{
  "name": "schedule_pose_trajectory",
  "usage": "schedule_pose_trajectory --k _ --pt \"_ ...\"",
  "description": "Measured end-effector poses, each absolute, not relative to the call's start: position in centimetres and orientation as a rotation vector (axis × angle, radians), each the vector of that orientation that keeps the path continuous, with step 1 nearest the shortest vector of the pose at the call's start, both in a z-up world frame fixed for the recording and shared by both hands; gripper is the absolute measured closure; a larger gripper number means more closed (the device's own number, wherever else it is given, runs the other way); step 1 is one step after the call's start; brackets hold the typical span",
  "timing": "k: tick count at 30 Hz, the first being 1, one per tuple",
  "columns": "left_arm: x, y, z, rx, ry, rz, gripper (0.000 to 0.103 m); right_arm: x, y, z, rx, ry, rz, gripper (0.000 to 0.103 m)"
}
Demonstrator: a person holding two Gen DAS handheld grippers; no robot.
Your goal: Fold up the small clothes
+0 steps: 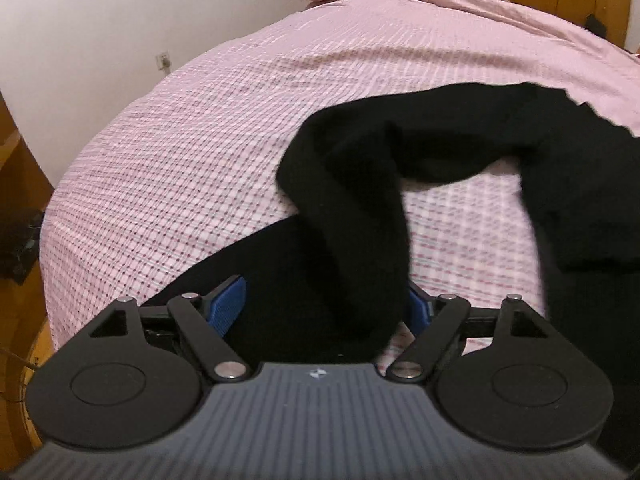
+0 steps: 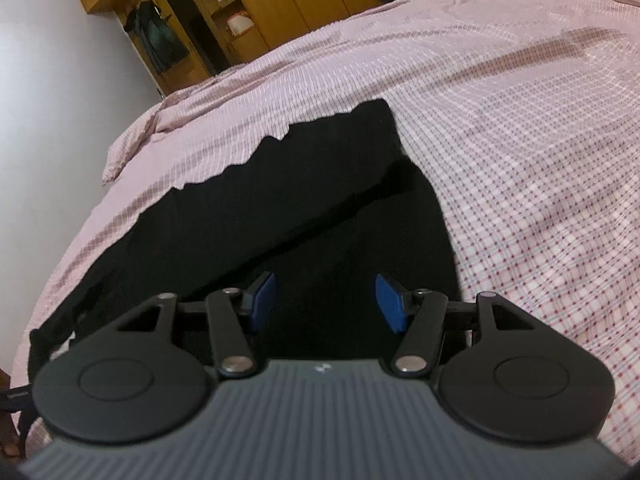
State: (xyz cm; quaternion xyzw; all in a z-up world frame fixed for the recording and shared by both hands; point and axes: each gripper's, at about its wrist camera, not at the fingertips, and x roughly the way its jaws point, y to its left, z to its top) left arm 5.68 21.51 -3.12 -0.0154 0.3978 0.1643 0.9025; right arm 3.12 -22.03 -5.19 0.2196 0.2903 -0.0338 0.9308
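black garment [image 1: 440, 140]: 1 | bedspread [image 1: 200, 140]: 1 | left gripper [image 1: 326, 308] jaws wide | right gripper [image 2: 326, 300] jaws apart

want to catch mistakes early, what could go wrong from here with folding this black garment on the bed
1. A strip of the black garment hangs between the open pads of the left gripper; it may drag along when the gripper pulls away and undo the fold.
2. The garment lies bunched and looped, with pink bedspread showing through the gap, so a further fold could set creases.
3. The right gripper hovers open over the dark fabric, where edges are hard to see; it may pinch several layers.
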Motion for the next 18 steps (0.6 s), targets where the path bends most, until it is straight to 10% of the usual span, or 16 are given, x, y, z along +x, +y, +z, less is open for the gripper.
schedule_pose_trajectory --k 9,14,18 --pt "6.4 22.5 -4.2 -0.015 0.753 0.345 0.018 3.4 -21.4 -6.7 0.441 0.618 -0.089 0.045" --pt "6.5 23.1 -3.3 -0.027 0.713 0.369 0.081 3.4 -21.4 -6.7 0.433 0.617 -0.089 0.044" --pt "6.4 23.7 -1.5 -0.04 0.647 0.394 0.088 3.4 -21.4 -6.6 0.437 0.616 -0.077 0.044"
